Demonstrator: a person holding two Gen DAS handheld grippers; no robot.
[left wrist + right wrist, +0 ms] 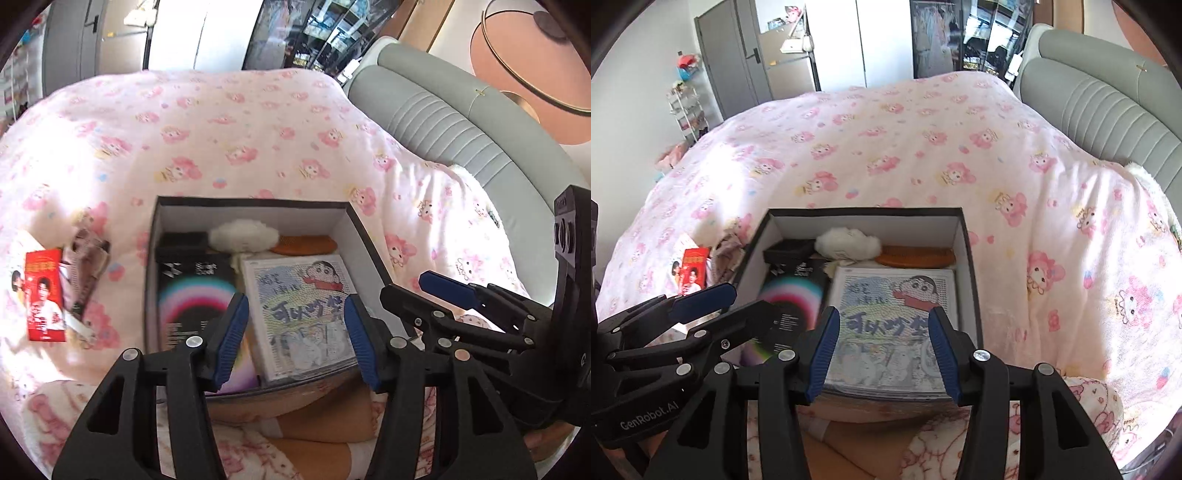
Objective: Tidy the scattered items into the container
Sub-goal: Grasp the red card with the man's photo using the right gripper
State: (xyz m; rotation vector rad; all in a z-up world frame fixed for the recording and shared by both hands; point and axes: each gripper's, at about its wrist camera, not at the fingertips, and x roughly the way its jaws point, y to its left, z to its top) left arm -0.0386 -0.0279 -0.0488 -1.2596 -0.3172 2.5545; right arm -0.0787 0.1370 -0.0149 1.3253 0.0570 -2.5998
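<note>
A black box with white inner walls [251, 201] [864, 211] stands on the bed. In it lie a cartoon picture case [295, 273] [886, 291], a black carton with a rainbow ring [192, 295] [792, 295], a white fluffy piece [243, 234] [847, 240] and an orange comb [304, 245] [916, 256]. Left of the box, on the quilt, lie a red printed packet [44, 291] [694, 269] and a brownish pouch [88, 258] [727, 251]. My left gripper [293, 310] [738, 302] and right gripper [882, 317] [417, 291] hover side by side over the box's near end, both open and holding nothing.
The pink cartoon-print quilt [221, 129] covers the whole bed around the box. A grey padded headboard [443, 122] [1100, 107] runs along the right. A person's legs in patterned clothing [314, 424] lie just below the box. A grey door [731, 66] and a rack stand beyond the bed.
</note>
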